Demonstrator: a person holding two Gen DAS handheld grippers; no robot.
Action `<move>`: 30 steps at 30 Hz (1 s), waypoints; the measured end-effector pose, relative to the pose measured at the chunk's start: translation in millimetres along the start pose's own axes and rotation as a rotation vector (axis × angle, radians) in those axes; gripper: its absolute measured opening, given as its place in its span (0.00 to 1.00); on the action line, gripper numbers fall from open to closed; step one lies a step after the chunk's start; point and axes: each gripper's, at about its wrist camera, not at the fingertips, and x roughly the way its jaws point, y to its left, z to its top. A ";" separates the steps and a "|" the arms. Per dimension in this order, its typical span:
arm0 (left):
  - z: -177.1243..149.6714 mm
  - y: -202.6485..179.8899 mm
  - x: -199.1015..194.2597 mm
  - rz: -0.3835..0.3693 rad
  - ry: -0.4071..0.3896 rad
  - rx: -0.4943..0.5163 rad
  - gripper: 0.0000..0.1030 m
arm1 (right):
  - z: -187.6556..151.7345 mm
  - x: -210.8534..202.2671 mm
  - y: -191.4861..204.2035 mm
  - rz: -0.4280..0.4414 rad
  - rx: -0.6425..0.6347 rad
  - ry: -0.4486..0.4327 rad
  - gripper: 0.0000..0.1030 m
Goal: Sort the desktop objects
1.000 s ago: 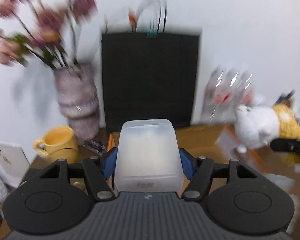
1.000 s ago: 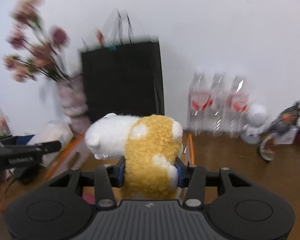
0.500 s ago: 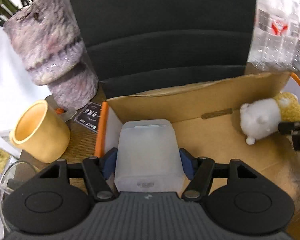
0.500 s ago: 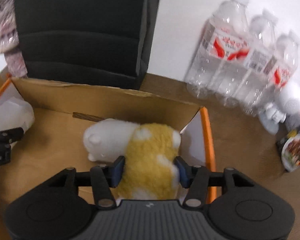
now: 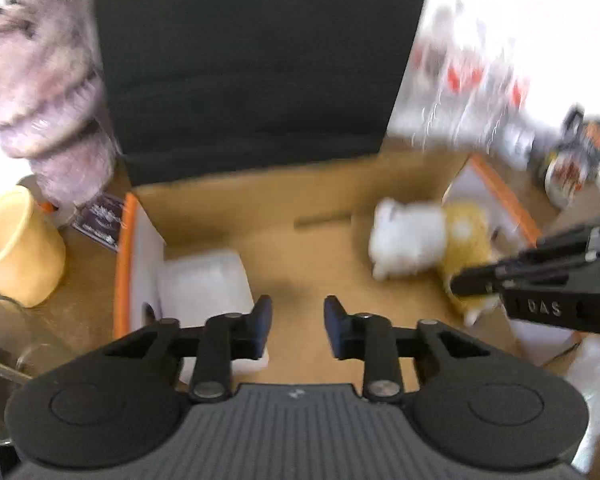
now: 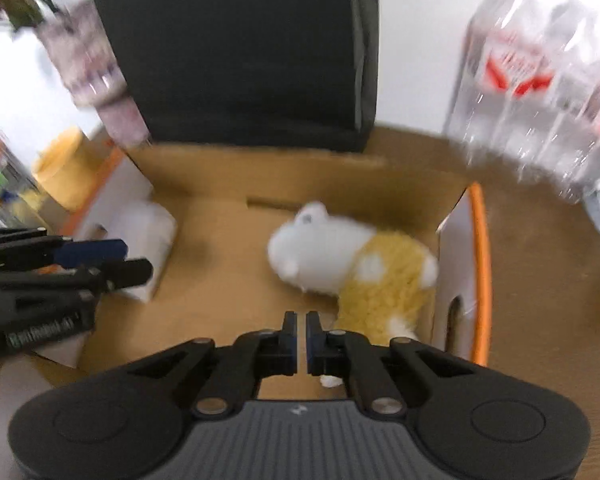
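Both objects lie loose inside an open cardboard box (image 5: 312, 200) with orange-edged flaps. A frosted white plastic container (image 5: 204, 284) rests against its left wall, just left of my left gripper (image 5: 298, 312), whose jaws are closing with nothing between them. The white and yellow plush toy (image 6: 340, 256) lies on the box floor at the right, ahead of my right gripper (image 6: 301, 320), which is shut and empty. Each gripper also shows from the side in the other view: the left gripper (image 6: 132, 266), the right gripper (image 5: 460, 282). The plush toy (image 5: 412, 240) and container (image 6: 148, 228) are blurred.
A tall black bag (image 5: 252, 60) stands right behind the box. A furry grey vase (image 5: 48, 100) and a yellow mug (image 5: 16, 248) are to the left. Water bottles (image 6: 540, 92) stand at the back right, with small items beyond them.
The left gripper let go of the white container and the right gripper let go of the plush toy; both now lie in the box. Both grippers pulled back a little.
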 end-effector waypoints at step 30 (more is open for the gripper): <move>-165.1 -41.4 -182.2 0.066 -0.320 -0.092 1.00 | -182.2 -159.3 53.9 0.030 0.017 -0.293 0.58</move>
